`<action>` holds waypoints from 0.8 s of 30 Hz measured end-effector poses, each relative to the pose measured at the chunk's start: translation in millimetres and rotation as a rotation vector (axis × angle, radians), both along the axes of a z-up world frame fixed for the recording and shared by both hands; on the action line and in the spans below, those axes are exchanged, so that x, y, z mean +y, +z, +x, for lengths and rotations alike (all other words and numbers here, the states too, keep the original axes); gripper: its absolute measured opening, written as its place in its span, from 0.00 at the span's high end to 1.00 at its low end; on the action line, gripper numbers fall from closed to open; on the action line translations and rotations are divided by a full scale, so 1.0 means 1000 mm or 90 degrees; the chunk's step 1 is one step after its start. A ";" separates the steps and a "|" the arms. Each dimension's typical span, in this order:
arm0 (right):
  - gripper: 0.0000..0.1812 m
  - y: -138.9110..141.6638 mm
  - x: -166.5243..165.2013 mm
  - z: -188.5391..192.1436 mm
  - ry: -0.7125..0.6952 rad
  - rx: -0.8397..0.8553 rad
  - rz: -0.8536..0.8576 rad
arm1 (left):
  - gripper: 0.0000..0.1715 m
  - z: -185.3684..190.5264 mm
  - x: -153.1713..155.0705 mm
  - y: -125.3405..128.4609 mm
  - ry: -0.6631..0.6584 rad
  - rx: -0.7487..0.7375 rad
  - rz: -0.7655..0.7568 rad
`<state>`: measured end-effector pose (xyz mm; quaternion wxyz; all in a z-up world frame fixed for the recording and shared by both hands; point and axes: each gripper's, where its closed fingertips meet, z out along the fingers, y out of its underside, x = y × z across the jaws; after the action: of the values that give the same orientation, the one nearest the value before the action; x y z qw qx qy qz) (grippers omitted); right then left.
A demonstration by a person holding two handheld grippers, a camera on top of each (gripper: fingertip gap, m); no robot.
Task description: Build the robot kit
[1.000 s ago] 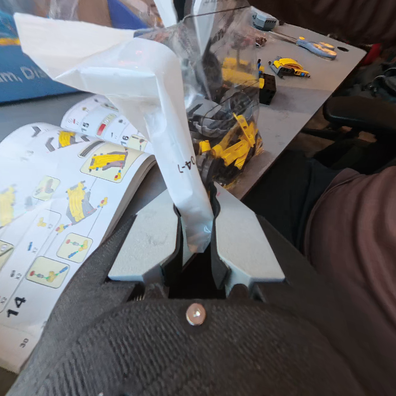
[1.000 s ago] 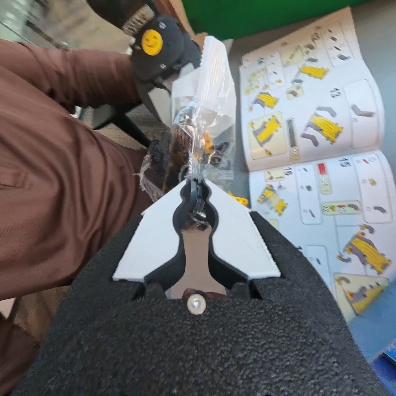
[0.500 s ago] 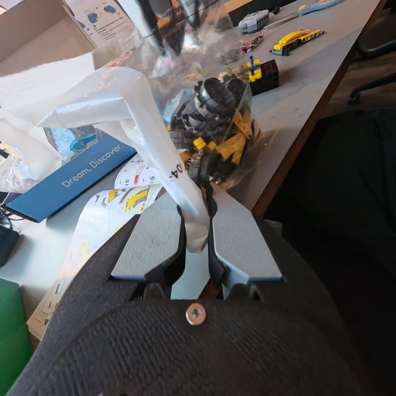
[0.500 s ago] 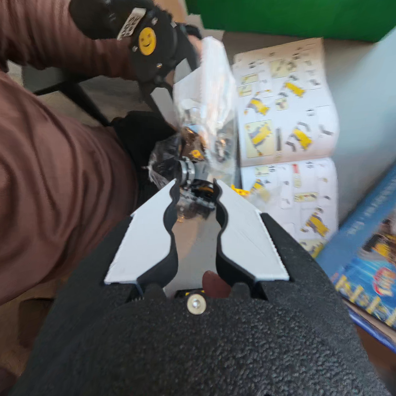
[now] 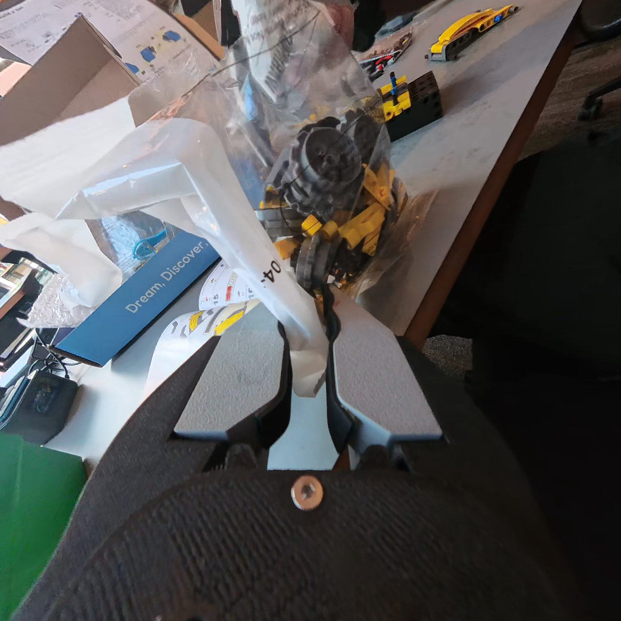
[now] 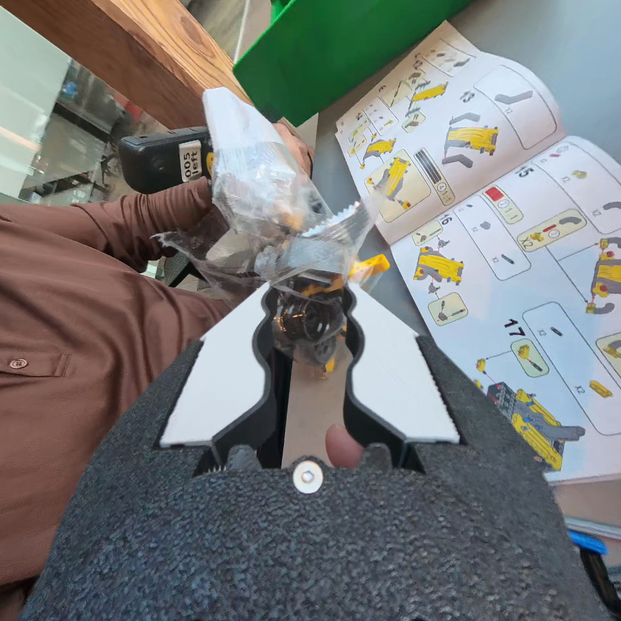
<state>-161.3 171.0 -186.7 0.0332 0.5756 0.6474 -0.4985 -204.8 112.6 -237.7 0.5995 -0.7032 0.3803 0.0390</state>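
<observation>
A clear plastic bag [image 5: 336,188] holds black wheels and yellow building parts, and it has a white end strip [image 5: 235,235]. My left gripper [image 5: 305,302] is shut on that white strip and holds the bag up over the table's edge. In the right wrist view the bag [image 6: 268,201] hangs between the two grippers. My right gripper [image 6: 307,295] is open, with the bag's bulging end of black parts between its fingers [image 6: 228,369]. I cannot tell whether they touch it. The left gripper [image 6: 161,161] shows behind the bag, held by a hand.
An open instruction booklet [image 6: 470,201] lies on the grey table [image 5: 453,161]. A loose yellow part [image 6: 369,265] lies beside the booklet. A green box [image 6: 336,43], a blue box [image 5: 144,295], a cardboard box [image 5: 67,77], a black-and-yellow block [image 5: 413,100] and a yellow curved piece [image 5: 470,27] stand around. A brown sleeve [image 6: 84,302] is at left. One gripper's finger ends stand about 10 centimetres off the other's. Measured from the fingertips, the black-and-yellow block [image 5: 413,100] is 15 centimetres or so from the right gripper and 20 centimetres from the left.
My right gripper was shut on the bag's lower end and has opened in steps. My left gripper kept its hold on the white strip and swung to face along the table.
</observation>
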 end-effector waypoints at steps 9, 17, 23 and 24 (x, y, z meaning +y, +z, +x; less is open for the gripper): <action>0.91 0.029 0.010 0.008 -0.125 0.109 0.145 | 0.86 -0.019 0.022 0.010 0.089 -0.102 -0.071; 0.93 0.024 0.027 0.032 -0.297 0.158 0.169 | 0.78 -0.033 0.020 0.033 0.201 -0.328 -0.145; 0.93 0.030 0.009 0.032 -0.344 0.213 0.181 | 0.54 0.041 -0.004 0.042 0.156 -0.359 -0.278; 0.93 0.030 0.000 0.030 -0.336 0.216 0.177 | 0.52 0.051 -0.003 0.043 0.163 -0.343 -0.276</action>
<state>-131.1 171.2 -156.9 -0.2842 0.6313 0.5340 -0.4853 -153.6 109.5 -194.6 0.5053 -0.8409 0.1173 -0.1544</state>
